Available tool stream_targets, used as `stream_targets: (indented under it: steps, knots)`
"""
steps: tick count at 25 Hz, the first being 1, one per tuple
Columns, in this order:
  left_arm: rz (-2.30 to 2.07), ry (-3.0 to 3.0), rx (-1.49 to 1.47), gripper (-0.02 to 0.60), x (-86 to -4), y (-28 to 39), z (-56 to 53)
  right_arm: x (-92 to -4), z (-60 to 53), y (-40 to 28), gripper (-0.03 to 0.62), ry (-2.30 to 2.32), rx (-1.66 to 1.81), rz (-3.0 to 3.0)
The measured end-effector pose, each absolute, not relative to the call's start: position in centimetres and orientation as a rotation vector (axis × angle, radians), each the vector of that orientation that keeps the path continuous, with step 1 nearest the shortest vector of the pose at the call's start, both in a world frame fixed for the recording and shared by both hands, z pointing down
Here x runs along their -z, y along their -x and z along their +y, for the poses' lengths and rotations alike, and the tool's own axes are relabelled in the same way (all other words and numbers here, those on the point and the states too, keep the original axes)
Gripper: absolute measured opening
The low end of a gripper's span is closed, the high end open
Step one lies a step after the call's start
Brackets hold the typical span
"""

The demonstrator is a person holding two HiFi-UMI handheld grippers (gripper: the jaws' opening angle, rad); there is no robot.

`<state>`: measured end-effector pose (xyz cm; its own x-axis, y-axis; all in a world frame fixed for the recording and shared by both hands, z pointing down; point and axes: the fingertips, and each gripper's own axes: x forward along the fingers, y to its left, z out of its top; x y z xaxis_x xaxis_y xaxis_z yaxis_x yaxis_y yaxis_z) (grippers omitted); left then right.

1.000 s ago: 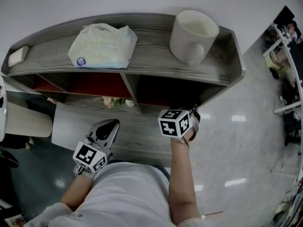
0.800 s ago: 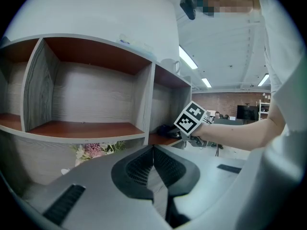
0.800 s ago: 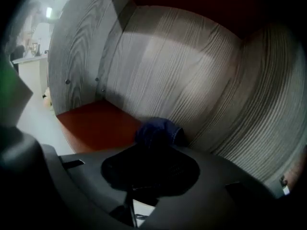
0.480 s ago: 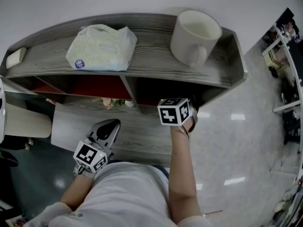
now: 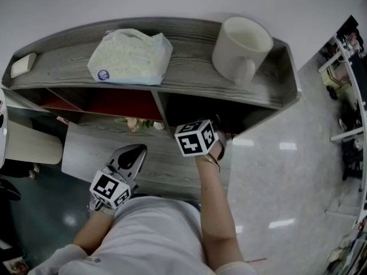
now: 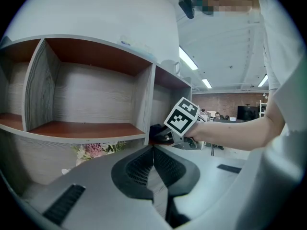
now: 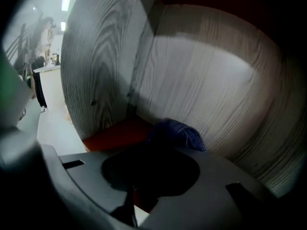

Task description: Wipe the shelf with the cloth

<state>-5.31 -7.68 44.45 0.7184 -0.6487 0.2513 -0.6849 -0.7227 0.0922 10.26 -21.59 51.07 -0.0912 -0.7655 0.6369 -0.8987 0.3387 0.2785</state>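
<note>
My right claw clenches the blue cloth, bunched on the red shelf floor near the back wall, my left claw is closed on nothing, and 1 hard push into the corner may drag the cloth out of my grip.

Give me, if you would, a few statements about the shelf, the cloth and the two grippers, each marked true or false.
1. The right gripper is shut on a blue cloth inside the right compartment of the shelf. True.
2. The mug lies on its side on the floor. False: it stands upright on the shelf top.
3. The left gripper holds the cloth. False: its jaws are together on nothing, outside the shelf.
4. A packet lies on the shelf top, to the left of the mug in the head view. True.
</note>
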Motion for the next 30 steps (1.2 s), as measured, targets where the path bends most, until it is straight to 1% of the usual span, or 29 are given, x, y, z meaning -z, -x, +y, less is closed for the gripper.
stream_targets:
  steps: [10, 14, 16, 20, 25, 30]
  knots:
    - [-1.093, -2.74, -0.308, 0.015, -44.4, 5.8, -7.2, -51.0, -20.2, -4.3, 0.078, -1.281, -0.319, -2.102]
    - [-1.077, -2.749, -0.316, 0.015, -44.5, 5.3, -7.1, -50.6, -19.3, -3.7, 0.081, -1.23, -0.295, -2.144]
    - [-1.072, -2.75, -0.318, 0.015, -44.5, 5.2, -7.1, -50.0, -19.2, -4.3, 0.104, -1.249, -0.231, -2.131]
    - [-1.066, -2.749, -0.325, 0.015, -44.8, 5.1, -7.1, -48.6, -19.1, -5.4, 0.211, -1.291, -0.205, -2.165]
    - [-1.069, -2.749, -0.324, 0.017, -44.7, 5.1, -7.3, -48.5, -20.0, -7.7, 0.308, -1.313, -0.272, -2.151]
    - [-1.071, -2.746, -0.325, 0.015, -44.8, 5.3, -7.2, -50.1, -21.2, -9.6, 0.33, -1.296, -0.404, -2.143]
